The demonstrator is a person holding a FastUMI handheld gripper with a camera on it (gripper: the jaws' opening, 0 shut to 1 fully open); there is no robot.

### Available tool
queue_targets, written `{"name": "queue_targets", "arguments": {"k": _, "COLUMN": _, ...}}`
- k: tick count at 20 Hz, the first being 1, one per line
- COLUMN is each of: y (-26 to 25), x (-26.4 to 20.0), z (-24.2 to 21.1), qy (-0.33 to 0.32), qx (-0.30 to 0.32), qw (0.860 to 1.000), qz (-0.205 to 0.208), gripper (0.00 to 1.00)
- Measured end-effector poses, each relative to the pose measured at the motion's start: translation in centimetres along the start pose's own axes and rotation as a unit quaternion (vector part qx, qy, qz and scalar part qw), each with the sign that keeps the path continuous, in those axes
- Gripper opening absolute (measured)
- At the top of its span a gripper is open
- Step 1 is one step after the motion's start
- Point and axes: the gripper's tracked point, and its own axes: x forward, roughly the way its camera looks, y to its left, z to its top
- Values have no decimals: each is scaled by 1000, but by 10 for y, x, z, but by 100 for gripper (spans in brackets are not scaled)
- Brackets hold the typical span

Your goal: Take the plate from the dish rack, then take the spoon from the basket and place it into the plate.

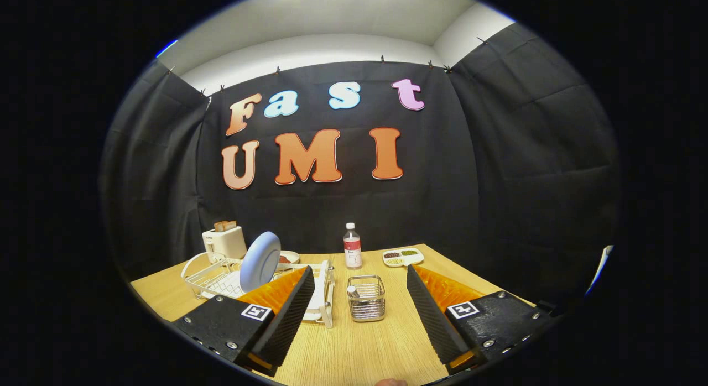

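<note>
Both fingers (359,314) apart, empty | basket (366,297) btwn | plate (260,262) upright in rack (213,275)

A staged recording booth dressed as a kitchen corner: black cloth (498,170) is clipped up as walls on three sides, with plain white room wall and ceiling (343,26) showing above the cloth. A light wood-grain worktop (359,347) carries kitchen props, namely a white wire dish rack (213,278) holding an upright pale blue plate (260,261), a cream toaster (224,241) with bread in its slots, a small wire basket (366,298), a capped plastic bottle (352,246) and a divided dish of dry foods (402,257). The open fingers of the hand-held gripper (359,314), each with a square printed marker, mark the setting as a data-collection set-up rather than a home.
</note>
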Motion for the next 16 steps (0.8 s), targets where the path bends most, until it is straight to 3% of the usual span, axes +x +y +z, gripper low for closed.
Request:
{"name": "queue_targets", "arguments": {"k": 8, "y": 7, "x": 9, "z": -4, "qy": 2, "qx": -8, "qw": 1000, "qz": -3, "gripper": 100}}
{"name": "queue_targets", "arguments": {"k": 16, "y": 77, "x": 42, "z": 4, "qy": 20, "qx": -18, "qw": 999, "qz": 37, "gripper": 100}}
